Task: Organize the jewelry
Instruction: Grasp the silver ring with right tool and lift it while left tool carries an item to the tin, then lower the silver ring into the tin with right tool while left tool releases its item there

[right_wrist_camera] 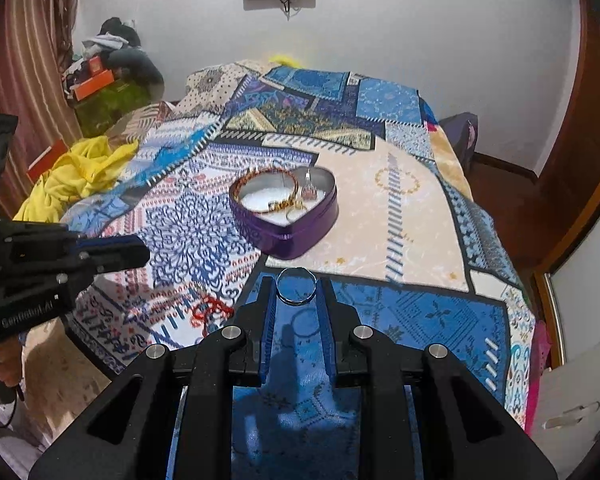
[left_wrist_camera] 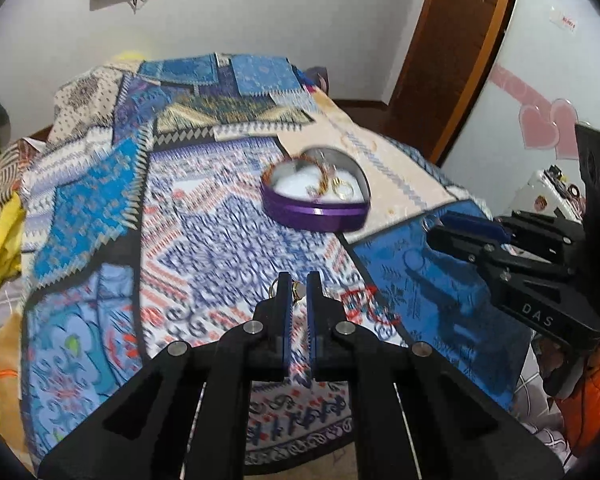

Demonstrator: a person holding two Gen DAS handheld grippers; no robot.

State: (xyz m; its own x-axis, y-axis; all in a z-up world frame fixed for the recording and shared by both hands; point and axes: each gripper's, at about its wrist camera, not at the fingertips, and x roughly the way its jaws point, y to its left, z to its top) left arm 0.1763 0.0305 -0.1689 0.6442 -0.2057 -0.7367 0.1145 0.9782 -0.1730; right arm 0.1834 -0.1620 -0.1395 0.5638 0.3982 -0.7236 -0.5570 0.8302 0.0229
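Both grippers clamp rings above the patchwork bedspread (right_wrist_camera: 400,208): left gripper (left_wrist_camera: 299,294) a gold ring (left_wrist_camera: 298,291), right gripper (right_wrist_camera: 297,286) a silver ring (right_wrist_camera: 297,286), near the heart-shaped purple tin (right_wrist_camera: 300,228).

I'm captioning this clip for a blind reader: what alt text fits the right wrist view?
The right gripper holds a silver ring between its fingers, above a patchwork bedspread. Ahead sits an open purple heart tin with jewelry inside; the left gripper reaches in from the left.

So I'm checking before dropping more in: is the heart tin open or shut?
Open: the heart tin has no lid on, and bracelets show inside.
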